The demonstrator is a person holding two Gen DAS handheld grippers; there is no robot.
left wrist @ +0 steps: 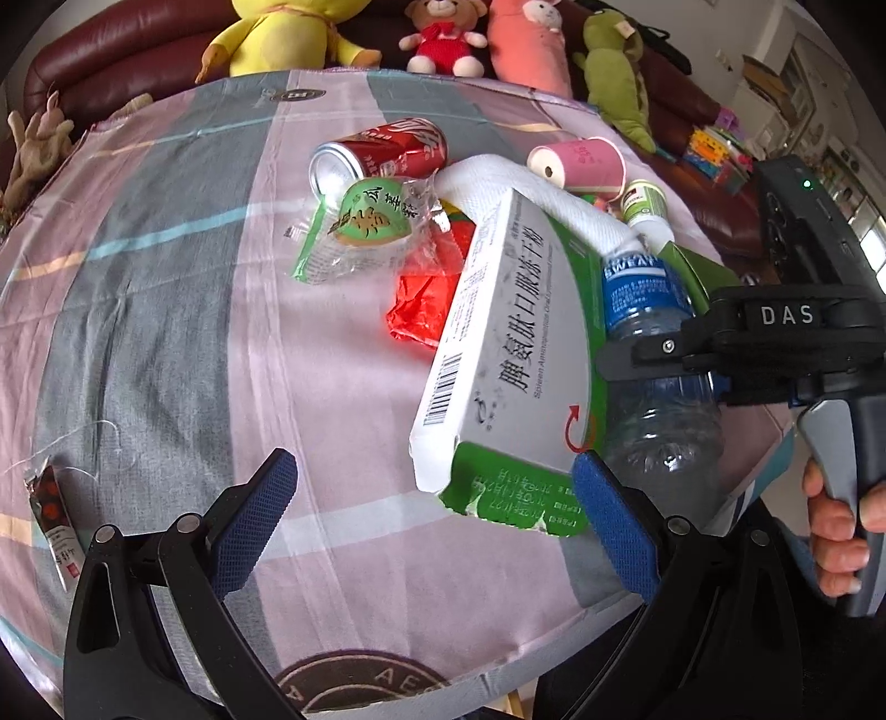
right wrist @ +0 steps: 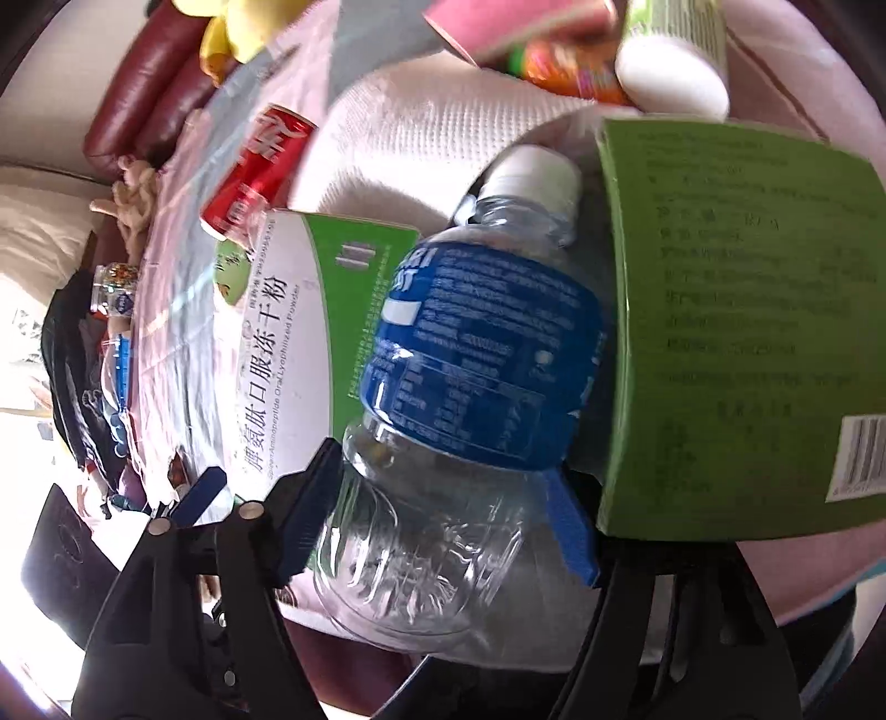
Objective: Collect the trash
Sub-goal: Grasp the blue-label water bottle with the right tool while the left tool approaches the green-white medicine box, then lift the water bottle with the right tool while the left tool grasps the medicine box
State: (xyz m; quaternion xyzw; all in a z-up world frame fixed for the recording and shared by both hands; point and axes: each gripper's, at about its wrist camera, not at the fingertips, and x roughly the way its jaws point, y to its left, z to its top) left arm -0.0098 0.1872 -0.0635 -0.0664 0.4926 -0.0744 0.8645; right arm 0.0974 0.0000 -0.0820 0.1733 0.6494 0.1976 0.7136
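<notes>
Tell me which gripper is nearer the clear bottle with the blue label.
Right. The right gripper has its pads on either side of the bottle, apparently gripping it. The left gripper hangs open by the white-and-green box, beside the bottle.

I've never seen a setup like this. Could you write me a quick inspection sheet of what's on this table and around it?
Surface: striped pink-and-grey tablecloth.
Job's things: clear plastic bottle with blue label, white-and-green carton, red drink can, red crumpled wrapper, clear snack bag.
Clutter: pink roll, white paper towel.
Grippers: right gripper closed on the bottle; left gripper open, empty.
Cables: nothing seen.
Surroundings: plush toys on dark red sofa.
</notes>
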